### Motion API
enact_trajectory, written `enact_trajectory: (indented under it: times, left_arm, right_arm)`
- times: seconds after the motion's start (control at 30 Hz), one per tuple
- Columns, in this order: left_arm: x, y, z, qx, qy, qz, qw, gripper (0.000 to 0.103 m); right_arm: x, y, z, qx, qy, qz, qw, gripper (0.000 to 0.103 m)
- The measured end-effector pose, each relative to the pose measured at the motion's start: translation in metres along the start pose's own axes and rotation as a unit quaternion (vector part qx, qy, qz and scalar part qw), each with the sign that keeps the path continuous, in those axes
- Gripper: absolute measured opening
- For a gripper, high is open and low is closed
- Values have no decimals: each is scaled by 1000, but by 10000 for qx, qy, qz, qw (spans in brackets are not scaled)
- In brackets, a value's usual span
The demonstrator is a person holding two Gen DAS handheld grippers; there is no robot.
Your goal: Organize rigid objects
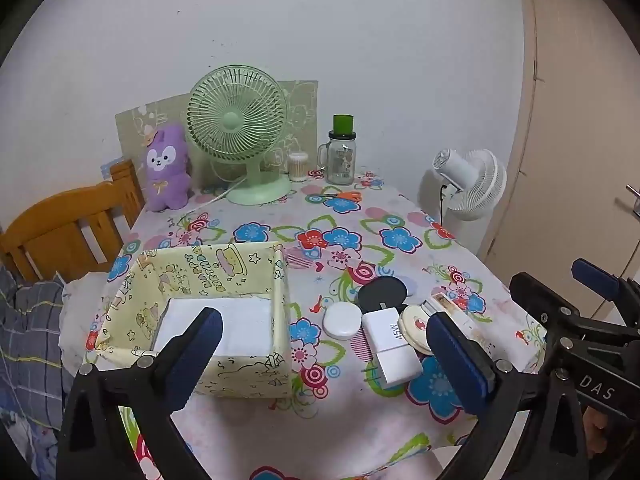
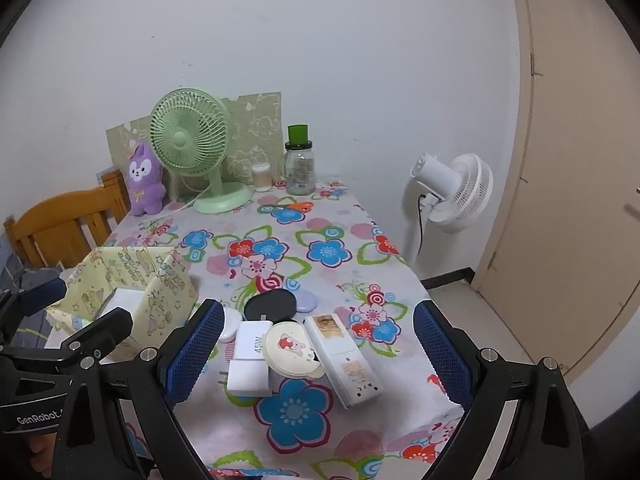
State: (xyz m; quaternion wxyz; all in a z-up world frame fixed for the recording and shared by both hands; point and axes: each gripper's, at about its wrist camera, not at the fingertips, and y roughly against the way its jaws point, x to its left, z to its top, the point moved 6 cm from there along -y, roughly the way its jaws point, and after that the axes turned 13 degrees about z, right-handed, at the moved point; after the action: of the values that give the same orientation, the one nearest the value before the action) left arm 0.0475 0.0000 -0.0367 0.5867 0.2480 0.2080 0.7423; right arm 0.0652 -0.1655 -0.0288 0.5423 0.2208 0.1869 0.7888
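2 grippers, left gripper [image 1: 324, 344] and right gripper [image 2: 318, 340], jaws apart, empty; floral tablecloth [image 2: 320, 240]; green fan [image 2: 190, 140] at 11 o'clock; white wall [image 2: 320, 40]; beige door [image 2: 580, 160] at 3 o'clock.

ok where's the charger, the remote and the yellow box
charger [image 2: 250, 360]: right wrist view, on its white top face
remote [image 2: 345, 360]: right wrist view, middle of its white body
yellow box [image 1: 240, 266]: left wrist view, on its inner back wall
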Motion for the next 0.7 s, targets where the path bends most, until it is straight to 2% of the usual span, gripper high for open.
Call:
enact_trajectory:
  times: [0.4,0.57,0.7]
  left_arm:
    - [9,3,-2,-14,63,31,10000,103]
    - [6,2,1,-70,-49,173,9998,103]
    - [6,2,1,-70,-48,197,9998,103]
  right_arm:
    - [0,3,-2,20,-7,-88,10000,97]
    - [4,1,-1,31,-23,-131,9999,97]
    - [2,1,-2,173,-6,-143,9997,97]
